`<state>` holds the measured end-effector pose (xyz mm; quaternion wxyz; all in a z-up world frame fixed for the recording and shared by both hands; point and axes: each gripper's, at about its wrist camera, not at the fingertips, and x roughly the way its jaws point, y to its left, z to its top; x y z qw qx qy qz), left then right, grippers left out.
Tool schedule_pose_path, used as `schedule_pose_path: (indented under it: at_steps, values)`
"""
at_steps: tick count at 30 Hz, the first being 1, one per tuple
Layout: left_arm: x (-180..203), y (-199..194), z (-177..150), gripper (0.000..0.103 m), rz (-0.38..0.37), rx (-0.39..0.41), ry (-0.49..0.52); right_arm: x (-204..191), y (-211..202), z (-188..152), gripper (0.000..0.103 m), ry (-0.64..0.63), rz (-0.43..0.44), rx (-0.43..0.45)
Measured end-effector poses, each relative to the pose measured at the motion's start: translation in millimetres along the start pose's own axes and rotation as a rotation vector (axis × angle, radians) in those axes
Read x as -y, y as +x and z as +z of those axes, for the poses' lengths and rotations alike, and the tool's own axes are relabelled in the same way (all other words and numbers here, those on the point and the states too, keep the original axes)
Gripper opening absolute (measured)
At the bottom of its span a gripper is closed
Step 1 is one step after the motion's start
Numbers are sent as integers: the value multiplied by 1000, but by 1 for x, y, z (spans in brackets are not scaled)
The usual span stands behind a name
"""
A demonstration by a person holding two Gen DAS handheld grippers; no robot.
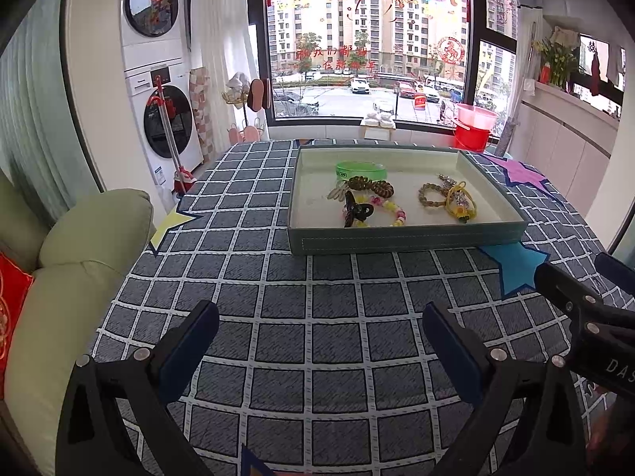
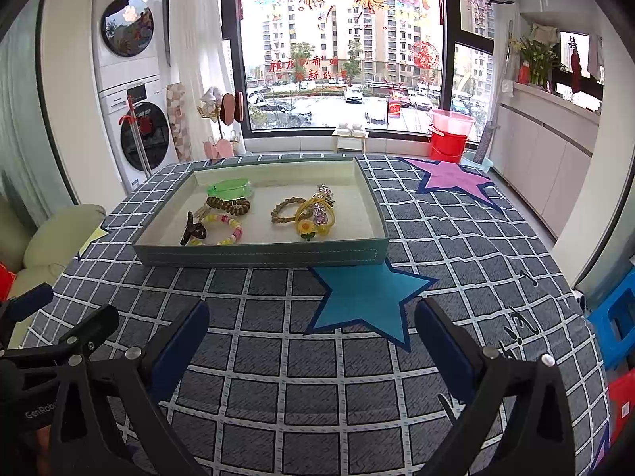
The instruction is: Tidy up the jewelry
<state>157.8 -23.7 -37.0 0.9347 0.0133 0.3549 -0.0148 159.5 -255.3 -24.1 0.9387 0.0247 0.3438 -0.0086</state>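
The tray is sitting on the bench, toward its far side, and it is holding all the jewelry: a green bangle at the tray's back left, a dark coiled hair tie just in front of it, a black hair claw touching a pastel beaded bracelet near the tray's front wall, and a braided bracelet beside a yellow flower hair tie on the tray's right half. The tray's walls are standing low all round, and its top is lying open.

In front of the tray a wide stretch of checked tablecloth is lying bare except for a blue star patch, whose upper tip is reaching under the tray's front right corner. A purple star patch is lying to the tray's right rear.

The left gripper is hovering over that bare cloth in front of the tray, fingers spread wide and holding nothing. The right gripper is doing likewise just beside it, fingers also spread and empty.

"GenRobo" is showing on the left gripper's body in the right wrist view; "DAS" is showing on the right gripper's in the left wrist view. Red writing on the window behind the tray is too blurred to read.
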Motion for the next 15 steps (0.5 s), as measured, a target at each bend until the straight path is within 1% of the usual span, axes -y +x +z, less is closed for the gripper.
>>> schedule_pose_path:
  at_steps: [9,15]
  values:
    - [-1,0,0,103,8,2,-1,-1,1,0,103,0,2,-3]
    - [0,-2,1,103,-4,5,8,-1,1,0,103,0,3,-2]
